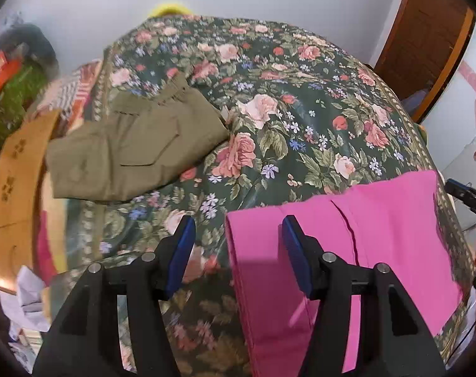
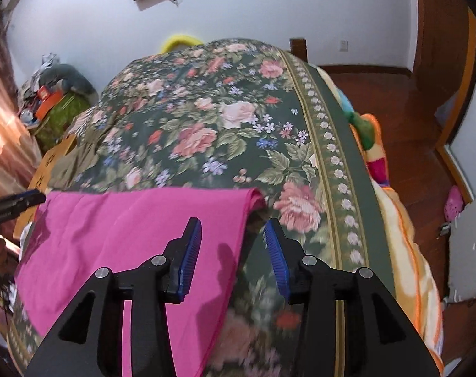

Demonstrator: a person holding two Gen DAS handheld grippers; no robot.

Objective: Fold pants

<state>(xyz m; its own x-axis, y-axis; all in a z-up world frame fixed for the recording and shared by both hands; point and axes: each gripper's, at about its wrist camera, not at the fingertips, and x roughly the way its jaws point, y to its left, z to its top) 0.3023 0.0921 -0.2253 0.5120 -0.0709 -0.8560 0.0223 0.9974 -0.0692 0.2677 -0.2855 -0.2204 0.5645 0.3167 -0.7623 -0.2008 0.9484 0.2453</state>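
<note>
Pink pants (image 1: 379,220) lie folded flat on a floral bedspread (image 1: 300,119), at its near end, directly beneath both claws. Left gripper (image 1: 238,235) hovers with its jaws spread wide and nothing between them; the left edge of the pants runs under the gap, so the right finger sits over pink cloth and the left finger over bare bedspread. Right gripper (image 2: 233,238) is likewise spread and holds nothing; from its view the pants (image 2: 128,235) reach out to the left, their right edge passing beneath the gap, with the left finger above the cloth and the right finger above the flowers. A seam line crosses the pink cloth just ahead of the left claw's right finger. Farther ahead and to the left of the left claw lies a folded pair of olive pants (image 1: 137,150), well apart from the pink ones. The tip of the right gripper shows at the far right edge of the left wrist view.
</note>
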